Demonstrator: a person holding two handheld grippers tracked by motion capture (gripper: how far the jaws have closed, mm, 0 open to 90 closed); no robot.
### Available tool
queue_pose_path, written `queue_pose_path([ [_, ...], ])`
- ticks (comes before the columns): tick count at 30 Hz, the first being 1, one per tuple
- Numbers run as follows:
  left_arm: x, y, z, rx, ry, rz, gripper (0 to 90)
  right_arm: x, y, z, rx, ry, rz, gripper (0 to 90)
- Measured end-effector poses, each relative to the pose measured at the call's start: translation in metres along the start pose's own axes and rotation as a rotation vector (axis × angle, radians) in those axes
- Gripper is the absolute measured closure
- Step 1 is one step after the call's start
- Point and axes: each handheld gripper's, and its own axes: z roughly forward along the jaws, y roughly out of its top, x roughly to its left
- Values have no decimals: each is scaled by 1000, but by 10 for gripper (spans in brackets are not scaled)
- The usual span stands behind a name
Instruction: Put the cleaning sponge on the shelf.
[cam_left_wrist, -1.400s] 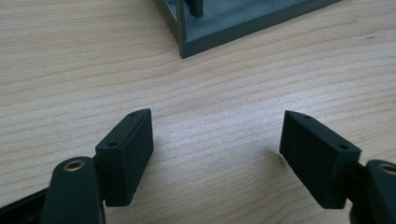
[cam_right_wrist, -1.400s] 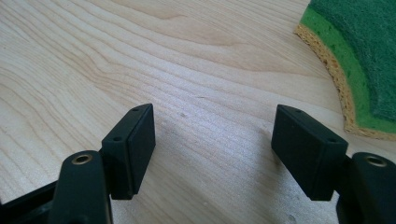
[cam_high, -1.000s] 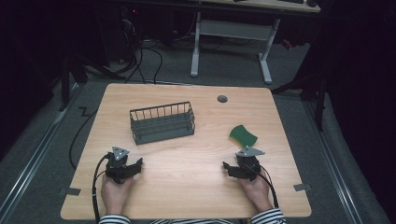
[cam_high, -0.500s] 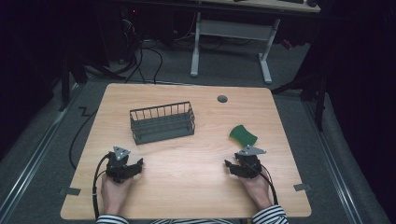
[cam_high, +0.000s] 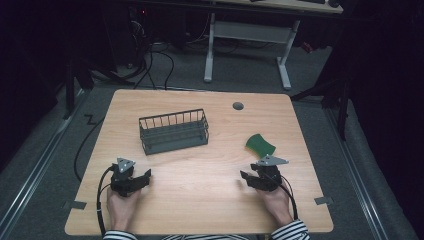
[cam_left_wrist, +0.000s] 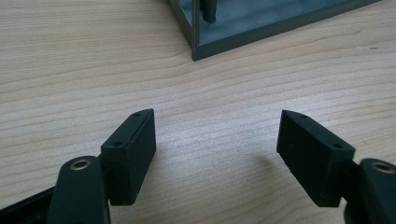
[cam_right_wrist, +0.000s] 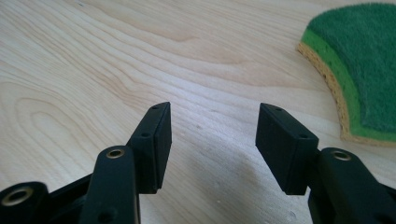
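right gripper (cam_right_wrist: 212, 140) beside green sponge (cam_right_wrist: 359, 70)

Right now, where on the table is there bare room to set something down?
Bare wood runs between the left hand-held gripper and right hand-held gripper, in front of the wire basket. The far strip behind the basket is bare too. It is tighter around the green sponge, close by the right hand-held gripper.

Green sponge (cam_right_wrist: 362, 70) with yellow edge, dark grey wire basket (cam_high: 173, 131), pale wood-grain table (cam_high: 210, 200), black-and-white striped sleeves (cam_high: 290, 231)
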Motion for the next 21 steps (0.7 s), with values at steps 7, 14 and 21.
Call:
queue_pose_path([
  [7, 2, 5, -8, 6, -13, -23, 287, -1, 15, -5, -26, 62, 12, 486],
  [14, 6, 20, -21, -11, -9, -41, 314, 1, 42, -4, -59, 124, -6, 561],
  [21, 7, 37, -25, 2, -54, -36, 323, 7, 69, 7, -71, 176, -17, 571],
])
